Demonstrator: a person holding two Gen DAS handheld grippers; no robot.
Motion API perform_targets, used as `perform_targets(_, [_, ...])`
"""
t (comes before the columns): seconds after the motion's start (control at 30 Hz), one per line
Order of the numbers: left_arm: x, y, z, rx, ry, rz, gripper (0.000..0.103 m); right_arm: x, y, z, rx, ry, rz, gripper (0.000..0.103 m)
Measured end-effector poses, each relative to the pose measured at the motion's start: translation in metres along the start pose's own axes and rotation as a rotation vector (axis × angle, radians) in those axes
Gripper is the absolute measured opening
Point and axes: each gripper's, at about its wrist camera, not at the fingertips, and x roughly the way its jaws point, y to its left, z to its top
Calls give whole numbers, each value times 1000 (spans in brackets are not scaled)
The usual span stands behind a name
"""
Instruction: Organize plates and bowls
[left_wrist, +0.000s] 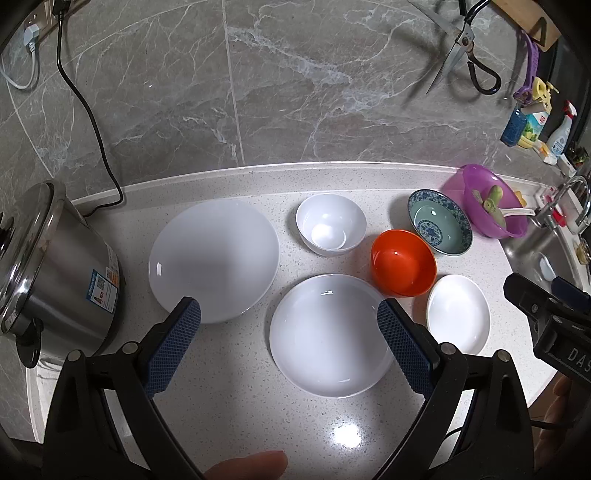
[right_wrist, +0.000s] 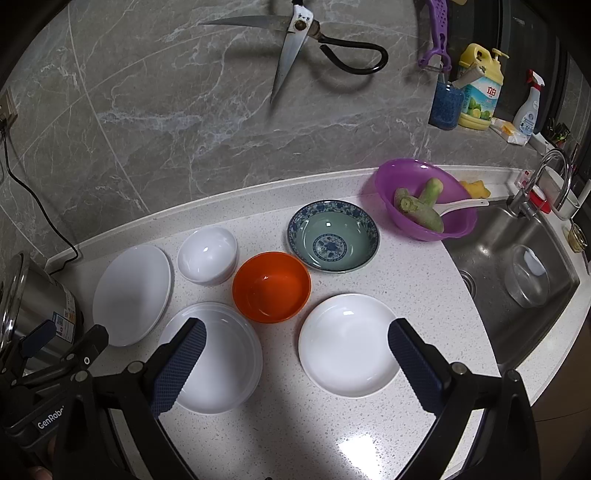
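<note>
I hold both tongs above the counter (left_wrist: 240, 406), and both are spread wide with nothing between them. The left gripper (left_wrist: 288, 314) hangs over the middle white plate (left_wrist: 328, 336). Right of this plate lies the small white plate (right_wrist: 347, 343), under the right gripper (right_wrist: 295, 336). Behind the middle plate stand the orange bowl (left_wrist: 402, 267), the white bowl (left_wrist: 330, 224) and the patterned bowl (left_wrist: 439, 227); left of it, the large plate (left_wrist: 214, 258).

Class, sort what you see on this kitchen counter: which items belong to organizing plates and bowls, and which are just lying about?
Belongs to the job:
large white plate
deep white plate
small white plate
white bowl
orange bowl
blue patterned bowl

Just lying about:
rice cooker
scissors
purple basin
dish soap bottle
sink
</note>
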Motion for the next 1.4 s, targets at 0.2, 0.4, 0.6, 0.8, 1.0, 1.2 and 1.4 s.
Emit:
perform_targets(0.2, [0,0,0,0,0,0,97,0,-1,1,1,2,0,101])
perform_targets(0.4, [1,0,-1,0,0,-2,97,1,0,0,2,5,1,101])
perform_targets(0.6, [3,-1,-2,0,3,-5,97,1,-1,1,2,5,1,101])
perform_targets(0.8, [4,0,-3,-2,3,-4,97,1,0,0,3,6,4,101])
perform_targets(1.0, [5,-1,-3,-3,8,-4,97,3,-1,2,3,7,3,101])
perform_targets(1.2, [7,0,-2,-5,14,-2,97,3,0,0,2,9,2,101])
perform_targets(1.4, [9,0,-2,-7,17,-7,97,4,1,0,2,11,2,101])
